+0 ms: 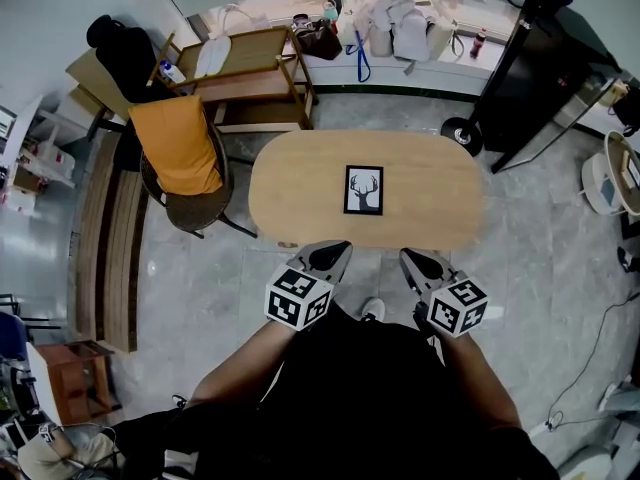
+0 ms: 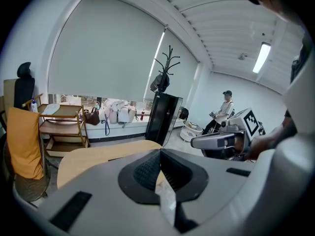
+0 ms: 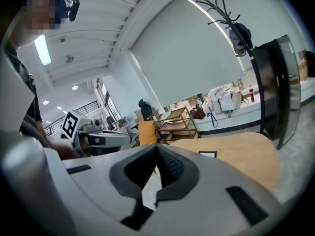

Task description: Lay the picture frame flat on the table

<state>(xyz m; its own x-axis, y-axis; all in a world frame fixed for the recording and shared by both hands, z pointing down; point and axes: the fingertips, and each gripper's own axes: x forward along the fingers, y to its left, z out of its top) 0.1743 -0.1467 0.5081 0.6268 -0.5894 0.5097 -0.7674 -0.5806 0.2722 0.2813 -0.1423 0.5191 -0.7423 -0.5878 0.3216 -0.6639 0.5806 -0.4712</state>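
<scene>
A black picture frame (image 1: 363,190) with a deer print lies flat, face up, near the middle of the oval wooden table (image 1: 300,183). In the right gripper view the picture frame (image 3: 207,154) shows as a thin dark sliver on the tabletop. My left gripper (image 1: 336,253) and right gripper (image 1: 410,259) hover side by side at the table's near edge, short of the frame and apart from it. Both have their jaws shut with nothing between them. The left gripper (image 2: 158,152) points over the table; the right gripper (image 3: 156,146) does the same.
A chair draped with an orange cloth (image 1: 180,148) stands at the table's left end. A wooden trolley (image 1: 250,68) sits behind it. A black cabinet with a coat stand (image 1: 525,78) is at the far right. Bags line the windowsill (image 1: 400,28). A person (image 2: 224,109) sits across the room.
</scene>
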